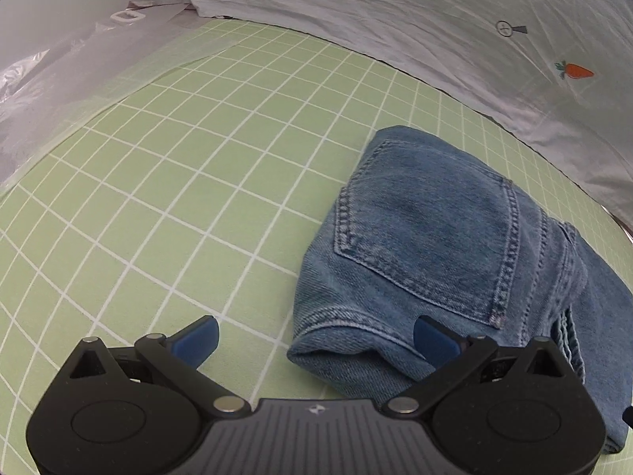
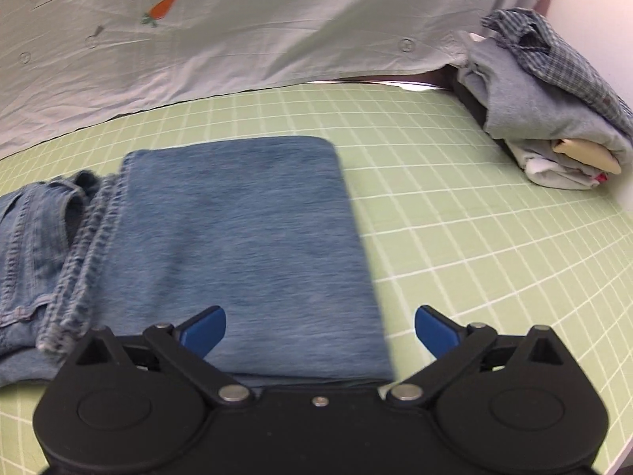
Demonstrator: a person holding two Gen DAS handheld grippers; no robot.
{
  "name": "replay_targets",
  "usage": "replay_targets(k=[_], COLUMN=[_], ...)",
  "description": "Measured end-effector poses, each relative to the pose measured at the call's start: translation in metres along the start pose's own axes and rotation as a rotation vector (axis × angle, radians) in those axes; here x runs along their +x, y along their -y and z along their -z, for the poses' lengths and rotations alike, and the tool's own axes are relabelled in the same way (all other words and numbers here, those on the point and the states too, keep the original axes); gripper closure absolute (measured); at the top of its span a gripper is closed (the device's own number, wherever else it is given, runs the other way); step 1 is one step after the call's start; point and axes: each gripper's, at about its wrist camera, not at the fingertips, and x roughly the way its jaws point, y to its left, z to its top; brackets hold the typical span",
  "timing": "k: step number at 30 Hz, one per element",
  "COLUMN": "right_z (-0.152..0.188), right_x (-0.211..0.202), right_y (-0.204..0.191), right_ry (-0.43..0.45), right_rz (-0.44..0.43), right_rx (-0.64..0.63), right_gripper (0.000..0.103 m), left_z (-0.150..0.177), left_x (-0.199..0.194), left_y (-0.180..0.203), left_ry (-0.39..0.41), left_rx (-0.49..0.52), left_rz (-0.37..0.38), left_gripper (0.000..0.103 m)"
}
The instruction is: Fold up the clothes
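Jeans [image 2: 245, 245] lie folded on the green counter [image 1: 158, 198], leg panel doubled over toward twelve o'clock, and both the left gripper [image 1: 316, 340] and right gripper [image 2: 320, 330] hover wide open and empty at six o'clock, likely freed to square the fold.

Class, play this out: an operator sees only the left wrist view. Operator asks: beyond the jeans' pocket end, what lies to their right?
Observer: The jeans are folded over there, a smooth denim panel lying on top.
Operator: Anything else on the mat?
Observer: A stack of folded clothes sits at the green grid mat's far right edge, a checked garment on top.
Operator: And the other hand-held gripper?
Observer: The right hand-held gripper is open, above the folded panel's near edge, gripping nothing.
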Motion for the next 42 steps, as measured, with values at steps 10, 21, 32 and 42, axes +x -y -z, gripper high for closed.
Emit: replay_targets(k=[10, 21, 32, 42], right_z=[-0.007, -0.007, 0.007, -0.002], right_x=[0.015, 0.011, 0.007, 0.03], right_y=[0.018, -0.003, 0.044, 0.133], right_ry=[-0.007, 0.008, -0.002, 0.01], right_rz=[0.071, 0.068, 0.045, 0.106], right_rx=[-0.004, -0.129, -0.078, -0.012], right_gripper=[0.0, 0.0, 0.0, 0.0], left_z=[-0.018, -0.025, -0.003, 0.076], left_x=[0.024, -0.019, -0.07, 0.01], left_y=[-0.011, 0.016, 0.14, 0.26], left_ry=[-0.038, 0.059, 0.145, -0.179], left_rx=[-0.046, 0.033, 0.164, 0.202], left_rz=[0.036, 0.28, 0.554, 0.704], left_gripper=[0.003, 0.084, 0.087, 0.099])
